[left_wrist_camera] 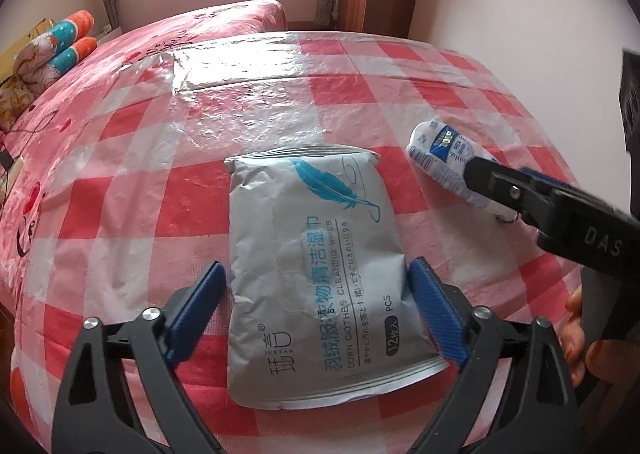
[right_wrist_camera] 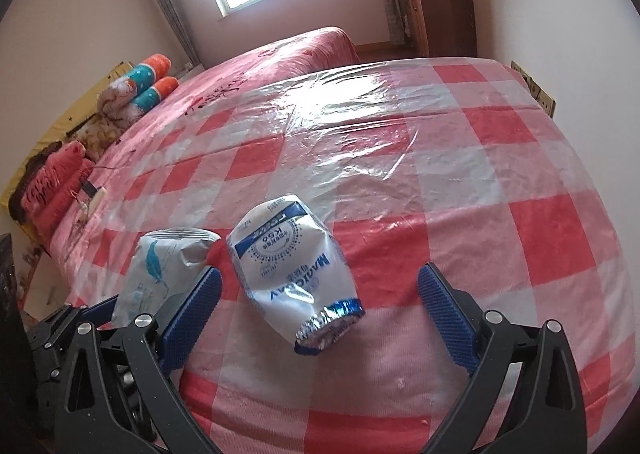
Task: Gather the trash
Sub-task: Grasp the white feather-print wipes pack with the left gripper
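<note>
The left gripper is straddling the wipes packet lying on the checked tablecloth, its wide-spread jaws just beside the packet's long edges, not clearly pressing, the packet's long axis running away between them. Farther right, the right gripper, spread wide and holding nothing, is hovering around the crumpled white-and-blue wrapper, lying slantwise.

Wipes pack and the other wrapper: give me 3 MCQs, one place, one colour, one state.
1. Where is the wipes pack?
A. between the left tongs' fingers
B. on the floor
C. on the pillows

2. What colour is the feather on it?
A. red
B. blue
C. green

3. How are the right tongs set?
A. shut on the wrapper
B. open, wrapper between the fingers
C. out of view

Key: 1 A, the pack lies on the checked cloth between both blue pads; 2 B, blue print; 3 B, clear gaps at both pads.
</note>
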`<state>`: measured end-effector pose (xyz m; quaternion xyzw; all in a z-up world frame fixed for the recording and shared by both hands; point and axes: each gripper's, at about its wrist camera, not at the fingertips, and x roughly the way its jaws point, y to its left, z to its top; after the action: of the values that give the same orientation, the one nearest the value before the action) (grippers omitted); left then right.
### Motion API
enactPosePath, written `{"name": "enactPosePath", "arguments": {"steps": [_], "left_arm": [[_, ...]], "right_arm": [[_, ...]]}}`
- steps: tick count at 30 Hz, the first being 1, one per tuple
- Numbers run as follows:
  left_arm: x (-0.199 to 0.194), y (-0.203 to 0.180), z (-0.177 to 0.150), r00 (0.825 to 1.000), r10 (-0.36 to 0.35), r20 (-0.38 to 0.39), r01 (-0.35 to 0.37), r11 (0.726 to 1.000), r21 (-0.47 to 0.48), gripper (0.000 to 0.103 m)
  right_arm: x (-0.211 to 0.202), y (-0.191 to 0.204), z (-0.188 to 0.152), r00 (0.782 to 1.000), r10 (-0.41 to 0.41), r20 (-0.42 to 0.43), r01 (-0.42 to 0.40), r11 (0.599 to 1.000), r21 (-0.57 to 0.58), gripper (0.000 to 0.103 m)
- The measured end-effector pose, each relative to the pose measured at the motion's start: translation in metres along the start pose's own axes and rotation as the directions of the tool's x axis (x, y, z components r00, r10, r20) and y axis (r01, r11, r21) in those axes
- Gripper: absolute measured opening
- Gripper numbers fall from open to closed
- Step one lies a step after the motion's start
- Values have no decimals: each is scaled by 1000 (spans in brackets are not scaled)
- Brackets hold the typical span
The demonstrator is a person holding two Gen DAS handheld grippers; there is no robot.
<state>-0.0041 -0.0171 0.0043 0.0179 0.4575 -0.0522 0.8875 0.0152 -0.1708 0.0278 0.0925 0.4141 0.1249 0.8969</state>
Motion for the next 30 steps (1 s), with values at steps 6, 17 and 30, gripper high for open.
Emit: {"name": "enactPosePath", "arguments": {"steps": [6,17,30], "left_arm": [[4,-4,-1,999,31,22,-32,999,14,99],[4,-4,-2,999,36,38,-36,999,2,99],[4,-4,-1,998,40,41,-40,999,-3,98]], "right_arm": [[9,14,2,998,-52,-31,49,996,-78,98],[9,25,-3,998,-59,-35,53,985,-163,73],[5,30,-8,996,-82,-33,74,978,-193,59]]}}
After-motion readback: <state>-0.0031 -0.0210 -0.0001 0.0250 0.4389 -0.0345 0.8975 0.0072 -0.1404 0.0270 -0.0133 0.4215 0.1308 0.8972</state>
